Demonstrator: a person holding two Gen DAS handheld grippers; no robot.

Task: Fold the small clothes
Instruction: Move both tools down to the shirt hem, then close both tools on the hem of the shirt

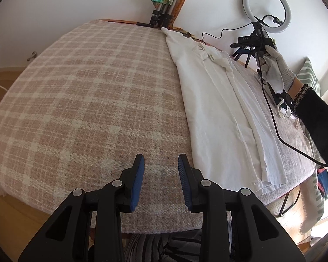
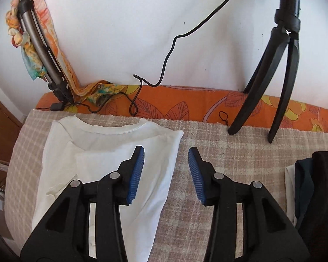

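The white shirt (image 1: 218, 113) lies on the plaid blanket (image 1: 81, 100) that covers the bench, running down the right half of the left wrist view and filling the lower left of the right wrist view. It looks part folded: its sides seem turned in toward the middle, so that it forms a long narrow strip with layered edges, and the neckline (image 2: 120, 130) sits at the far end, near the orange floral cloth (image 2: 185, 104) along the wall. What seems left is to double the strip over lengthwise and square it up; a dark pile (image 2: 312, 187) at the right edge of the right wrist view may be more clothes, folded or waiting, but that cannot be told. The fabric is thin, soft and creased, with a loose flap near the middle, so it will likely slide and wrinkle when lifted. The left hand-held gripper (image 1: 161, 168) hovers over bare blanket at the lower centre, its jaws apart and nothing between them. The right hand-held gripper (image 2: 166, 161) has its jaws apart too, empty, straddling the shirt's right edge, one finger over the cloth and the other over the blanket. A gloved hand (image 1: 273, 69) carries it at the upper right of the left wrist view, beside a tripod (image 2: 280, 65).
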